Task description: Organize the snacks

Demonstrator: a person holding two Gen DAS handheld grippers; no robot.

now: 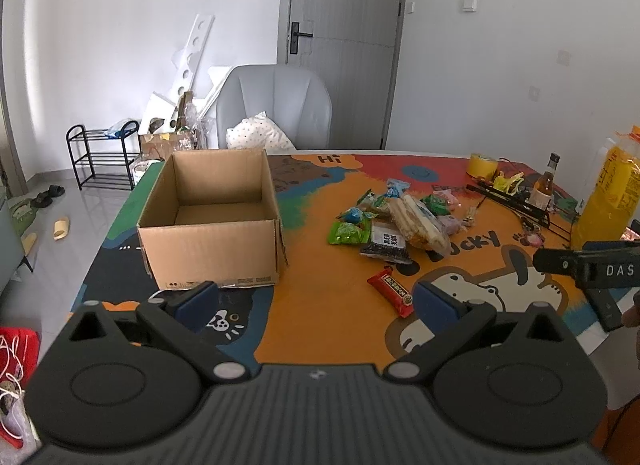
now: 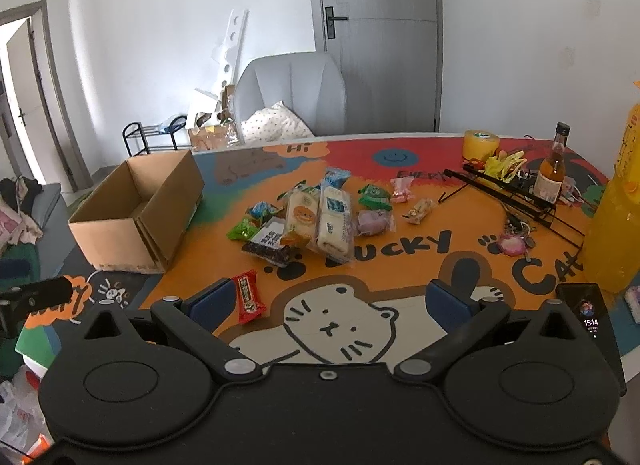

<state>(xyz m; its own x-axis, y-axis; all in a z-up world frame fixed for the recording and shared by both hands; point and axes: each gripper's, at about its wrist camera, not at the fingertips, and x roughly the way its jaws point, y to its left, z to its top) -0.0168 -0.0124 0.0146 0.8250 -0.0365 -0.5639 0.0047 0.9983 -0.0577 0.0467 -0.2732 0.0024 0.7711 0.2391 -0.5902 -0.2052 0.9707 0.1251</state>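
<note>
Left gripper (image 1: 316, 301): jaws wide, empty. Right gripper (image 2: 329, 301): jaws wide, empty. One red snack bar (image 2: 249, 297) just inside its left finger. One snack pile (image 2: 316, 217) ahead. One open cardboard box (image 1: 212, 221), ahead-left of left gripper.

The tall yellow plastic juice bottle (image 2: 616, 233) is running off the right edge of the right wrist frame, its cap unseen. The small black-and-white printed snack packet (image 2: 269, 244) at frame centre is lying partly under the long pale bread packs (image 2: 318, 221), its lettering too small to read. The open brown cardboard box (image 2: 136, 209) is hiding part of its floor behind its near wall at mid left.
</note>
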